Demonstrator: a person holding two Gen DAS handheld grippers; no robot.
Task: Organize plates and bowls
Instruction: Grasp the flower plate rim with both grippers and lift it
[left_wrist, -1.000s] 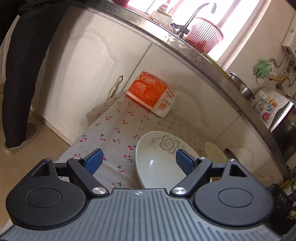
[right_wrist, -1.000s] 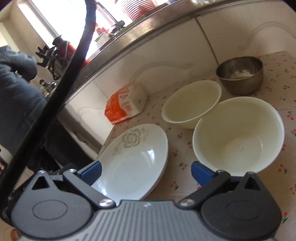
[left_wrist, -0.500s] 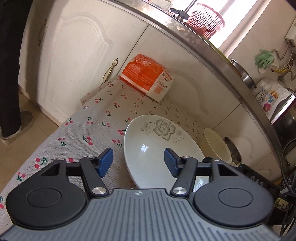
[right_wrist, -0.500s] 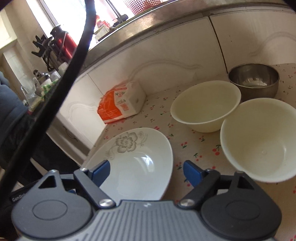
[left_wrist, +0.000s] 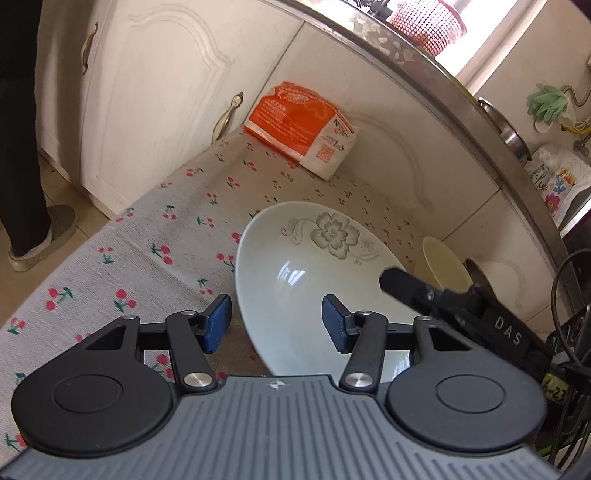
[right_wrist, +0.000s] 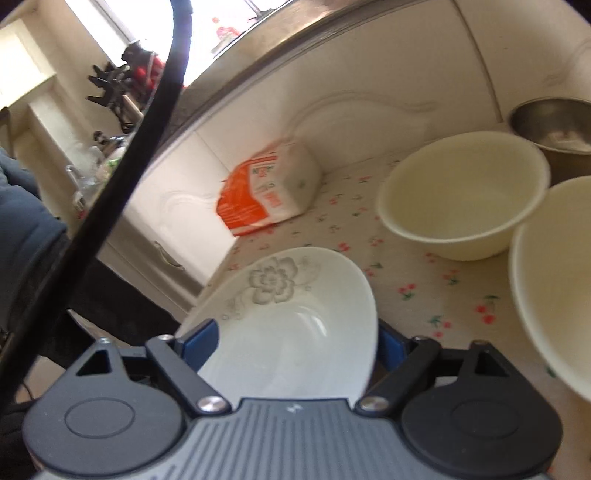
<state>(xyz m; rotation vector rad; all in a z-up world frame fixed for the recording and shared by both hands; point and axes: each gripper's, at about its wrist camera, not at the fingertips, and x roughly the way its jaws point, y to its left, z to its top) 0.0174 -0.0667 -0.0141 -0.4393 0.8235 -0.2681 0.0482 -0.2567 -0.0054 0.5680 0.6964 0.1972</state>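
The flowered plate lies on the cherry-print cloth, straight ahead of both tools and close under them. The left gripper is partly open: its jaws straddle the plate's near rim, one blue pad outside the rim over the cloth, the other over the plate's white hollow; whether either pad touches the plate cannot be told. The right gripper stands wider, its jaws on either side of the plate, whose rim hides most of both pads, so contact cannot be told there either. In the left view, the right tool's black finger reaches over the plate's far-right edge.

Ahead and to the right of the right gripper sit two cream bowls, the farther one touching or overlapping the nearer one, with a steel bowl behind them. Beyond the plate, an orange-and-white packet leans against the white cabinet doors, which bound the cloth at its far side. Left of the left gripper the cloth is bare to its edge, where it drops toward the floor.
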